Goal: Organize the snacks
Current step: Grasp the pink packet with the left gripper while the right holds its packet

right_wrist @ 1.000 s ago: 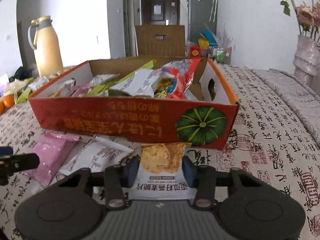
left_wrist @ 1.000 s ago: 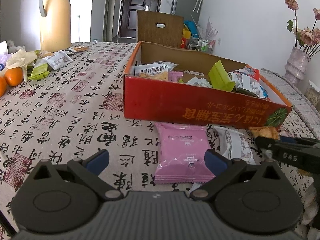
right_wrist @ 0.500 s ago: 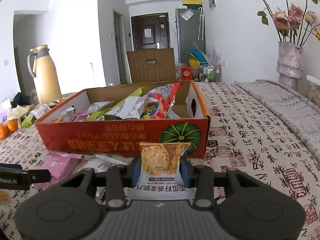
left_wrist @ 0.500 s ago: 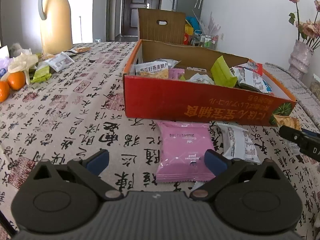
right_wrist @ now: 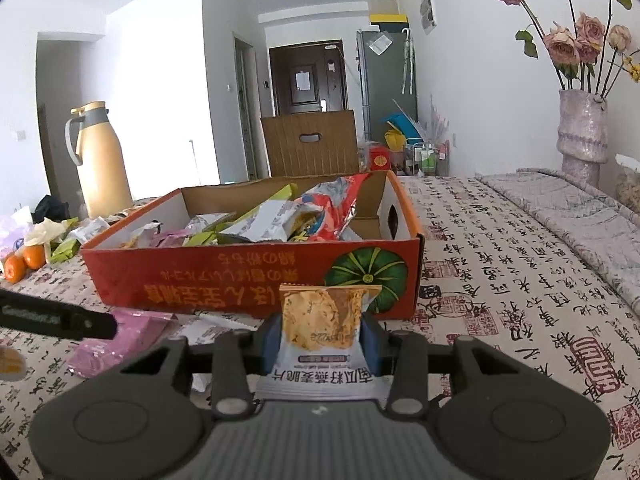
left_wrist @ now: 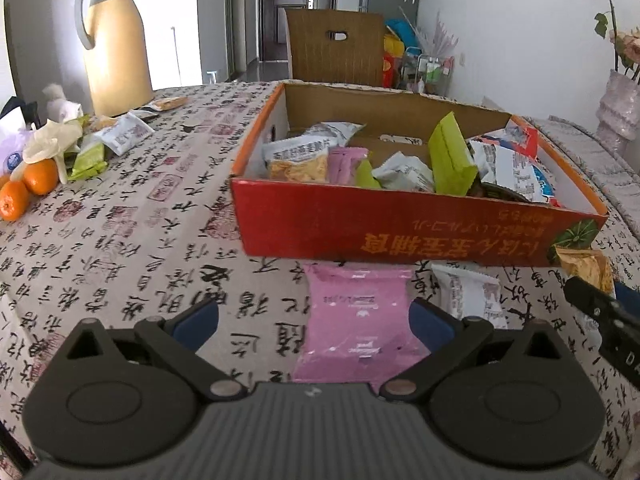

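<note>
Snacks fill the red cardboard box on the table, and a few more lie loose on the calligraphy-print cloth in front of it. The right tool is closed partway on an oat crisp packet, both blue pads pressing its sides; the packet stands upright between them, its top edge level with the pumpkin picture on the box's near wall, clear of the cloth. In the left wrist view this tool shows at the right edge with the packet's orange end poking up beside the box corner.

The left tool stands wide open and holds nothing. Its right pad sits just over the edge of a pink packet lying flat on the cloth, but whether it touches is hard to tell; the left pad is well clear of it. A white packet lies just beside the pink one, also against the box front.

At the far left of the table sit a tan thermos jug, two oranges and a small heap of other packets.
</note>
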`<state>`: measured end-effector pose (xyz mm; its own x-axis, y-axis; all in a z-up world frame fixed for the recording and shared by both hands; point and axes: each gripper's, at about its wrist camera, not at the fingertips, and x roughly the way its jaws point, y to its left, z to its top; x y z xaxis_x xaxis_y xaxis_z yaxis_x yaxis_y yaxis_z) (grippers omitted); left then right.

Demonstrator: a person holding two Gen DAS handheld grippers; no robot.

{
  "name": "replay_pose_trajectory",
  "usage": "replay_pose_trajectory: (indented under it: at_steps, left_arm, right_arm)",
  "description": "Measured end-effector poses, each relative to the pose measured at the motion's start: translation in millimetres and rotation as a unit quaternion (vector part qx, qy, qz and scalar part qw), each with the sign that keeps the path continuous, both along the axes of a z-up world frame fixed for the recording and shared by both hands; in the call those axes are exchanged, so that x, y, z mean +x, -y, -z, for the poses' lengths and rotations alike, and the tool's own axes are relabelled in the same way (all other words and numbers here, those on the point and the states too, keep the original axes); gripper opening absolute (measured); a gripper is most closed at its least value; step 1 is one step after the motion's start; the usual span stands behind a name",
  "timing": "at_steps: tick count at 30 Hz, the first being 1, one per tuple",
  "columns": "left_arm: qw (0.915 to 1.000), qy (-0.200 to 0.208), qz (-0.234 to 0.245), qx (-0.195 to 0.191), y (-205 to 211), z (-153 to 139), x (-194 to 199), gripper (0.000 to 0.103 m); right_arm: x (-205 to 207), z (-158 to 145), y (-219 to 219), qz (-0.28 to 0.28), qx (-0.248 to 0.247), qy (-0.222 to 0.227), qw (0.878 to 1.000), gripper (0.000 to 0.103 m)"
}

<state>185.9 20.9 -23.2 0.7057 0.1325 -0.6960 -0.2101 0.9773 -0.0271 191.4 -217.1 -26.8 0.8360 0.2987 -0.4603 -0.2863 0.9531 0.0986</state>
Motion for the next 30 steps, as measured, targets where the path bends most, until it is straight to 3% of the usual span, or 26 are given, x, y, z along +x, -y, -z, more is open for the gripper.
replay_pose_trajectory:
  at_steps: [17, 23, 26, 30]
  left_arm:
    - [0.9991, -0.039, -0.002, 0.018, 15.5, 20.1, 17.3, 0.101]
    - [0.9994, -0.03, 0.005, 0.015, 16.9, 21.0, 16.0, 0.083]
    - [0.9995, -0.022, 0.019, 0.012, 19.9, 19.3, 14.4, 0.065]
    - [0.9995, -0.018, 0.024, 0.012, 20.8, 19.4, 13.7, 0.063]
  right_arm:
    - [-2.8, -1.0, 1.2, -0.012, 0.011, 0.007, 1.0, 0.042]
    - [-2.9, -1.0, 0.8, -0.012, 0.011, 0.007, 1.0, 0.042]
    - [-2.9, -1.1, 0.7, -0.012, 0.012, 0.006, 1.0, 0.042]
    - [-2.5, -0.2, 0.7, -0.012, 0.013, 0.005, 1.0, 0.042]
